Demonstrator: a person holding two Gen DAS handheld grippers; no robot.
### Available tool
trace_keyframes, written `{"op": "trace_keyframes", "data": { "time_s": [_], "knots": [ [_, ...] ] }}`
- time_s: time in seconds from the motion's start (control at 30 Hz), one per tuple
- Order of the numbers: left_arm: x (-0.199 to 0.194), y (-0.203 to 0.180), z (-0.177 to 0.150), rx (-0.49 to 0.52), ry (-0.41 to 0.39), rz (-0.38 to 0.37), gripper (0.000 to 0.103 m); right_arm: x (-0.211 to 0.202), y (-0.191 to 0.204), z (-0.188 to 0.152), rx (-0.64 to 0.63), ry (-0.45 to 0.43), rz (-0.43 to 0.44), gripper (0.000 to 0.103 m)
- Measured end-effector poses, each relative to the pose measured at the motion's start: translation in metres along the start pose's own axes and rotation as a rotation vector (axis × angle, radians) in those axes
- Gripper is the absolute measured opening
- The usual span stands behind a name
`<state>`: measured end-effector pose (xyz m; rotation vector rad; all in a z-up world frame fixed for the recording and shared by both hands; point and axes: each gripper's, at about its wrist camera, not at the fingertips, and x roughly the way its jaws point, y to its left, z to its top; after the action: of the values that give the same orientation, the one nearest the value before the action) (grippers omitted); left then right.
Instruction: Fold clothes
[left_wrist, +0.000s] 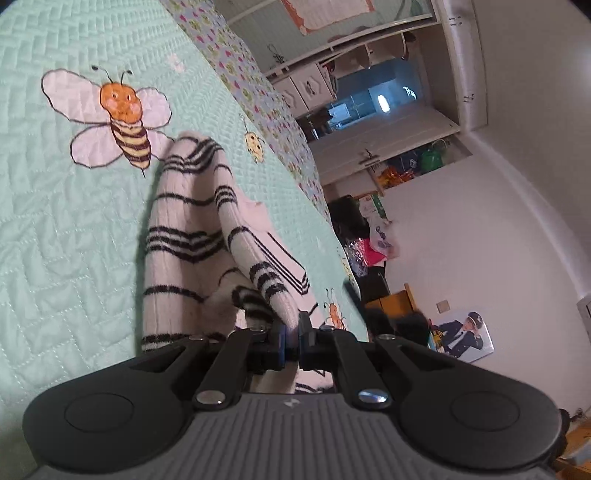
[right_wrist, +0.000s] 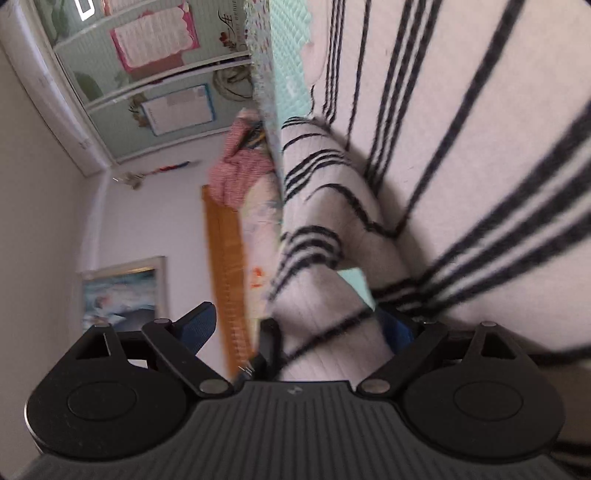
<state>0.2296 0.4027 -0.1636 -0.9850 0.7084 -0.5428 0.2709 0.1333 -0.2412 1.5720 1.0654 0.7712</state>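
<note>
A white knitted sweater with black stripes (left_wrist: 188, 229) lies bunched on a mint green quilted bedspread (left_wrist: 55, 229) with bee pictures. My left gripper (left_wrist: 291, 338) is shut on a fold of the sweater, which hangs from its pads. In the right wrist view the sweater (right_wrist: 461, 147) fills the right side. My right gripper (right_wrist: 295, 328) is open, with a thick roll of the sweater lying between its fingers (right_wrist: 195, 325); the right finger is mostly hidden by the cloth.
The bed's floral border (left_wrist: 255, 96) runs along its edge. Beyond it stand white cupboards (left_wrist: 369, 74), bags on the floor (left_wrist: 373, 243) and a wooden piece (right_wrist: 229, 280). A red checked cloth (right_wrist: 240, 173) lies by the bed edge.
</note>
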Motion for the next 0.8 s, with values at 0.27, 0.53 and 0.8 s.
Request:
{"op": "trace_keyframes", "data": {
  "time_s": [0.27,0.53,0.8],
  "knots": [
    [-0.004,0.005,0.003,0.006,-0.017,0.057,0.005,-0.002,-0.01,-0.004,0.148,-0.234,0.18,0.093],
    [0.009,-0.007,-0.009,0.148,0.037,0.198,0.005,-0.047,-0.004,-0.006,0.103,-0.406,0.14,0.093],
    [0.022,-0.008,-0.019,0.25,0.106,0.365,0.006,-0.066,0.022,-0.007,-0.071,-0.386,0.016,0.093]
  ]
}}
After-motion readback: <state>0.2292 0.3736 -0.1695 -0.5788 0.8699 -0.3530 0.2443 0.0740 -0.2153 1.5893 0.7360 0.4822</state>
